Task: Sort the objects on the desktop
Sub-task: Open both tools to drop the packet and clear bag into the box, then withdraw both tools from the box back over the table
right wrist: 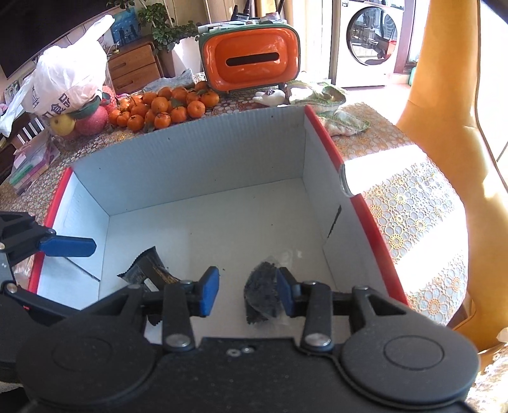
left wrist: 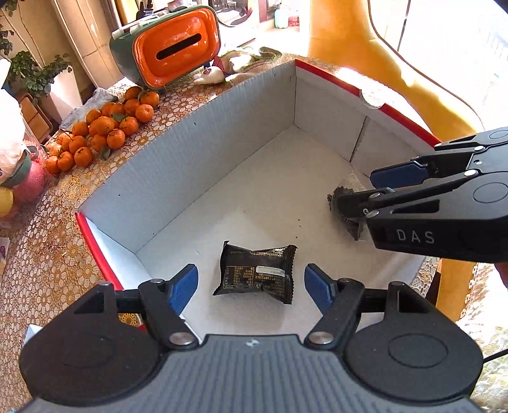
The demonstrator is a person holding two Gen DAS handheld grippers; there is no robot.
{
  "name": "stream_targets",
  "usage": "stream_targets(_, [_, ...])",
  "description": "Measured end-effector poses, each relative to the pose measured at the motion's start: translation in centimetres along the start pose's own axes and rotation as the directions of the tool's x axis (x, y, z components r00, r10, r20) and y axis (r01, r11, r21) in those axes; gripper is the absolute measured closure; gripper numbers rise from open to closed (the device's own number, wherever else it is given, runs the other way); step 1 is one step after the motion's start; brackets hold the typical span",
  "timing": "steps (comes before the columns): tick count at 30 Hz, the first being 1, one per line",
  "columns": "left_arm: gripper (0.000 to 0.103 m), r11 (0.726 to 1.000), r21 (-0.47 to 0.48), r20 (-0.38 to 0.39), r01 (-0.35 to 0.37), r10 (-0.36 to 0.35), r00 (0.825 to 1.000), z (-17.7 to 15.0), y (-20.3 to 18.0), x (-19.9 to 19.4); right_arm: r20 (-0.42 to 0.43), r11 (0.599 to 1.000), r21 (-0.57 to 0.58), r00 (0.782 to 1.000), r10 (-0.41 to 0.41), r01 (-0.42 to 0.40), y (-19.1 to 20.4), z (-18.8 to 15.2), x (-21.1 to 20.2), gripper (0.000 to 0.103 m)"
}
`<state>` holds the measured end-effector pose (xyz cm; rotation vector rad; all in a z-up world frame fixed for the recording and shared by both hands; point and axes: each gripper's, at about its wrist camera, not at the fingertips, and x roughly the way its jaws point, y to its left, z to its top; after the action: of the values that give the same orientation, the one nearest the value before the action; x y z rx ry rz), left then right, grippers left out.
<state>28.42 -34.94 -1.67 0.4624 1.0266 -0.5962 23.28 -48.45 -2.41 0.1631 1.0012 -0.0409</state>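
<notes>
I'm at home: behind the tissue box (right wrist: 250, 60) stands a washing machine (right wrist: 370, 41), beside it a wooden drawer chest (right wrist: 135, 68), tangerines (right wrist: 165, 108) before it on the lace-covered surface (right wrist: 409, 203).

A heap of mandarins (right wrist: 165, 108) lies on the lace-patterned tabletop (right wrist: 409, 206); behind it an orange tissue holder (right wrist: 250, 60) with a dark slot stands upright; a white plastic bag (right wrist: 68, 79) rests over an apple (right wrist: 95, 122) and a yellow pear (right wrist: 62, 124) at the left; a crumpled cloth (right wrist: 320, 95) lies right of the holder; farther back stand a wooden drawer unit (right wrist: 133, 68), a potted plant (right wrist: 165, 25) and a washing machine (right wrist: 370, 41); a yellow chair (right wrist: 444, 95) rises at the right.
</notes>
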Motion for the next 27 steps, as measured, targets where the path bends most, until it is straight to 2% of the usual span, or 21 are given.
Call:
stream_targets(12, [0.030, 0.999, -0.040, 0.099, -0.019, 0.023, 0.995, -2.7, 0.5, -6.0, 0.051, 0.999, -0.037, 0.999, 0.006, -0.004, 2.3, -0.6, -4.3, 0.063])
stream_targets(17, [0.030, 0.997, -0.069, 0.151, -0.027, 0.038, 0.988, -4.4, 0.9, -8.5, 0.071, 0.999, -0.049, 0.997, 0.016, -0.012, 3.2, -1.0, -5.8, 0.057])
stream_targets(27, [0.030, 0.982, -0.178, 0.232, -0.058, 0.099, 0.968, -9.0, 3.0, -13.5, 0.087, 0.995, -0.092, 0.995, 0.047, -0.039, 6.0, -2.3, -7.5, 0.056])
